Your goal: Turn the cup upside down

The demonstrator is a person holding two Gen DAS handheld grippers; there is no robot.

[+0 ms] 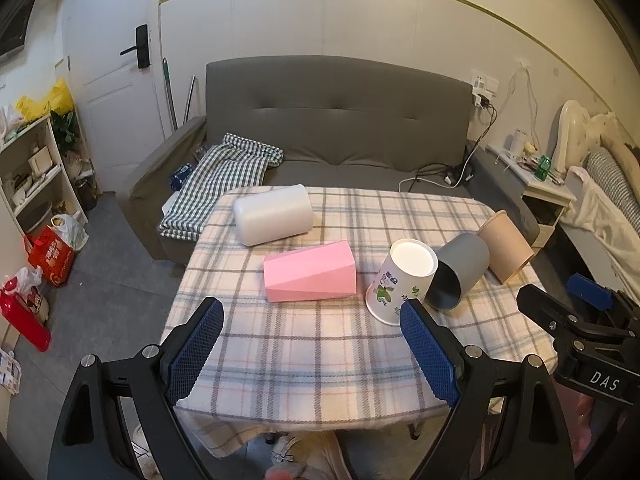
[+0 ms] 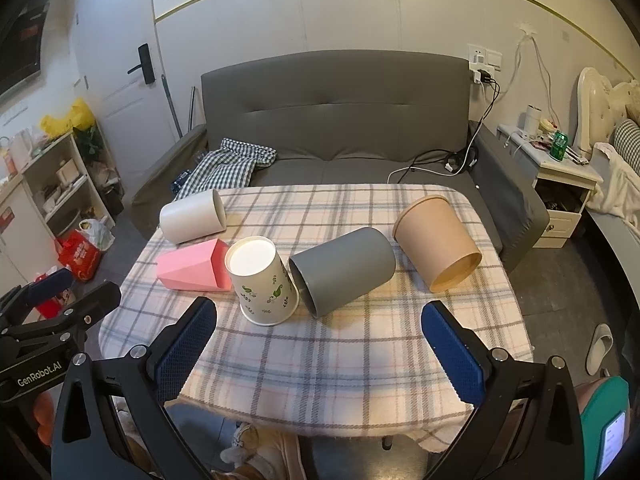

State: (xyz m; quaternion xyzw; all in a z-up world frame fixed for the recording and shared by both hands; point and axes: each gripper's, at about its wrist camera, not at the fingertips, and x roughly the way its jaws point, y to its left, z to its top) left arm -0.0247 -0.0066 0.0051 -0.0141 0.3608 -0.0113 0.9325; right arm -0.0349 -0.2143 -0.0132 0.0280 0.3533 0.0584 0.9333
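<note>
A white paper cup with green leaf print (image 1: 400,276) (image 2: 262,280) stands upside down on the plaid tablecloth (image 1: 304,344) (image 2: 344,344), base up. A grey cup (image 1: 460,270) (image 2: 344,270) lies on its side touching it. A tan paper cup (image 1: 506,246) (image 2: 438,246), a white cup (image 1: 272,214) (image 2: 192,216) and a pink angular cup (image 1: 310,272) (image 2: 194,270) also lie on their sides. My left gripper (image 1: 312,316) is open and empty above the table's near edge. My right gripper (image 2: 320,316) is open and empty, short of the cups.
A grey sofa (image 1: 336,120) (image 2: 336,112) with a checked cloth (image 1: 224,176) stands behind the table. Shelves and bags (image 1: 36,216) are at the left, a nightstand (image 2: 564,184) at the right. The right gripper's body (image 1: 580,320) shows at the left view's right edge.
</note>
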